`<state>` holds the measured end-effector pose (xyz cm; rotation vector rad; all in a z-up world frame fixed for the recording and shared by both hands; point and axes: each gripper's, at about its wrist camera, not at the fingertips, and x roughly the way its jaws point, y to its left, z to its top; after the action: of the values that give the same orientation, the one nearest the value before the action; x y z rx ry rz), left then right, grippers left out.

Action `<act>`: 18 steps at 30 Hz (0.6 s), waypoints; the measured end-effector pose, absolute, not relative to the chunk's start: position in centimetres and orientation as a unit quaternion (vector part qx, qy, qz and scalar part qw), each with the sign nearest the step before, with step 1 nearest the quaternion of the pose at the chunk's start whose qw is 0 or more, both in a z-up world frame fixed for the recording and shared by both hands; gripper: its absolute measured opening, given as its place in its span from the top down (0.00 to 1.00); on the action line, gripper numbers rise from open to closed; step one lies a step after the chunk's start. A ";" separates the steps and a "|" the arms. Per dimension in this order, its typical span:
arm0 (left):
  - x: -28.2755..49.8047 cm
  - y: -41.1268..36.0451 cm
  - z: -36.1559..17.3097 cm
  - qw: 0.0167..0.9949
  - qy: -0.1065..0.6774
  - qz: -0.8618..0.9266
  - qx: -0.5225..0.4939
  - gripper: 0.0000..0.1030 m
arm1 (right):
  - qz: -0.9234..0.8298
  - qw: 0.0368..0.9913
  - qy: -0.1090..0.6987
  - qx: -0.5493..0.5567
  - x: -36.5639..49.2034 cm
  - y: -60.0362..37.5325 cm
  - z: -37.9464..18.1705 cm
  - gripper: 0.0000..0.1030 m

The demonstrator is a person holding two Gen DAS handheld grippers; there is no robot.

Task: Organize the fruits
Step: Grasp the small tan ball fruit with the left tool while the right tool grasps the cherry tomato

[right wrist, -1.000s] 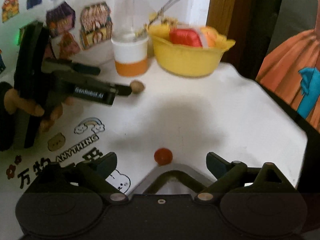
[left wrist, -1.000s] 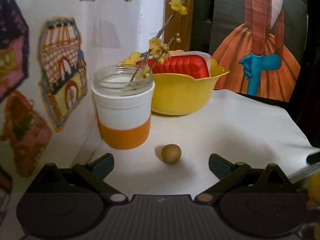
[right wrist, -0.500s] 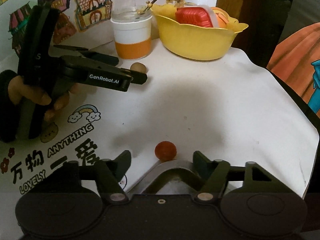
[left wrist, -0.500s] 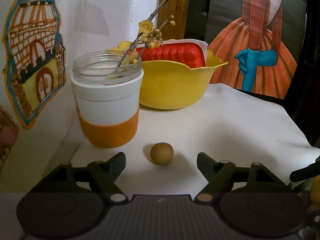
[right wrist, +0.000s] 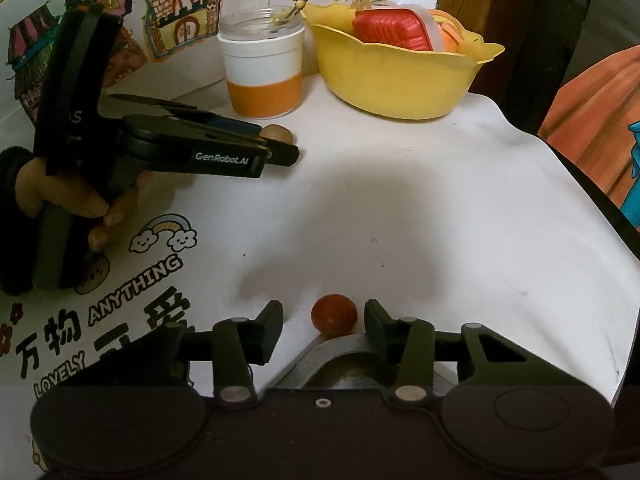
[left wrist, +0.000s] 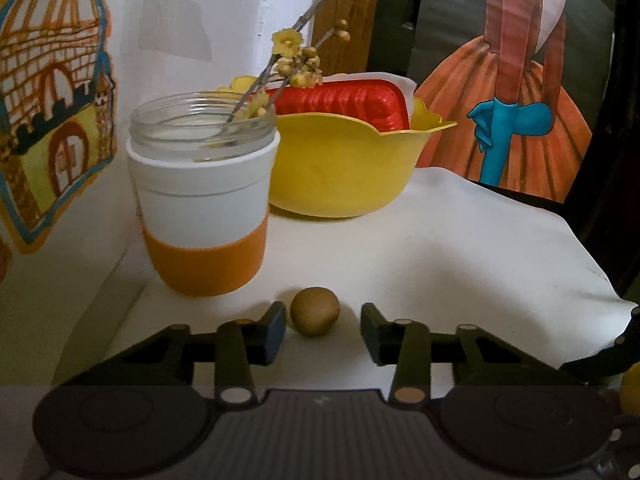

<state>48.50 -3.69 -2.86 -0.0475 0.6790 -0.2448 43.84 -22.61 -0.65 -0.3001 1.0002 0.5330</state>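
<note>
A white cloth [right wrist: 420,208] covers the table, printed at its left edge with a rainbow, clouds and the words "LOVELY ANYTHING". At the far end stands a yellow bowl [left wrist: 340,168] with a wavy rim, and a red ribbed box [left wrist: 352,102] sits inside it with something orange just behind, seen only from the right wrist camera. Just left of the bowl stands a glass jar [left wrist: 204,200] in a white and orange sleeve, with a twig of yellow blossoms [left wrist: 296,56] leaning out of it. Painted paper houses [left wrist: 48,92] hang on the wall beside the jar.

The left gripper [left wrist: 322,326], held in a person's hand [right wrist: 72,204], is low over the cloth near the jar. Its jaws stand apart with a small brown fruit [left wrist: 315,316], kiwi-like, between the fingertips; gaps show on both sides, so nothing is gripped. The right gripper [right wrist: 323,322] sits near the front edge of the cloth, also open, with a small red fruit [right wrist: 334,314], round like a cherry tomato, between its fingers and closer to the right-hand one. Whether that finger touches it is unclear.
</note>
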 end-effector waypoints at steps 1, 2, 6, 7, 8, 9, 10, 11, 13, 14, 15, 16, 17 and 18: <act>48.6 -3.9 -2.8 0.935 0.332 -0.120 -0.022 0.64 | 0.252 0.832 0.472 -0.143 43.9 -22.5 -0.7 0.59; 48.6 -4.0 -2.8 0.935 0.332 -0.120 -0.022 0.68 | 0.252 0.832 0.473 -0.144 43.9 -22.4 -0.7 0.59; 48.7 -4.0 -2.8 0.934 0.335 -0.119 -0.029 0.71 | 0.253 0.829 0.475 -0.150 44.0 -22.0 -0.9 0.66; 48.7 -4.0 -2.8 0.934 0.335 -0.120 -0.031 0.71 | 0.255 0.828 0.476 -0.148 44.0 -22.0 -0.9 0.68; 48.7 -4.0 -2.8 0.934 0.336 -0.120 -0.032 0.72 | 0.256 0.828 0.477 -0.147 44.0 -22.0 -0.9 0.69; 48.7 -4.0 -2.8 0.933 0.336 -0.121 -0.034 0.72 | 0.258 0.827 0.477 -0.148 43.9 -21.9 -0.9 0.72; 48.6 -4.0 -2.8 0.933 0.337 -0.122 -0.034 0.72 | 0.259 0.827 0.477 -0.148 44.0 -21.8 -0.9 0.74; 48.5 -4.0 -2.8 0.933 0.337 -0.123 -0.034 0.72 | 0.259 0.827 0.476 -0.149 43.9 -21.7 -0.9 0.75; 48.2 -4.1 -2.7 0.932 0.338 -0.125 -0.031 0.72 | 0.259 0.827 0.475 -0.150 43.8 -21.6 -0.9 0.76; 48.0 -4.1 -2.7 0.932 0.339 -0.126 -0.031 0.72 | 0.260 0.828 0.474 -0.151 43.8 -21.5 -0.9 0.76; 47.8 -4.1 -2.7 0.931 0.340 -0.127 -0.030 0.72 | 0.260 0.828 0.474 -0.151 43.6 -21.4 -0.8 0.76; 47.5 -4.1 -2.6 0.931 0.341 -0.128 -0.030 0.72 | 0.262 0.827 0.474 -0.149 43.6 -21.4 -0.8 0.76; 47.2 -4.0 -2.6 0.930 0.343 -0.129 -0.030 0.72 | 0.264 0.826 0.475 -0.148 43.4 -21.3 -0.8 0.77; 46.8 -4.0 -2.6 0.929 0.344 -0.130 -0.030 0.72 | 0.266 0.826 0.475 -0.147 43.2 -21.2 -0.7 0.77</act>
<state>46.81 -3.97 -2.57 -0.0620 0.7052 -0.2662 43.23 -21.21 -0.75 -0.3132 1.0096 0.5645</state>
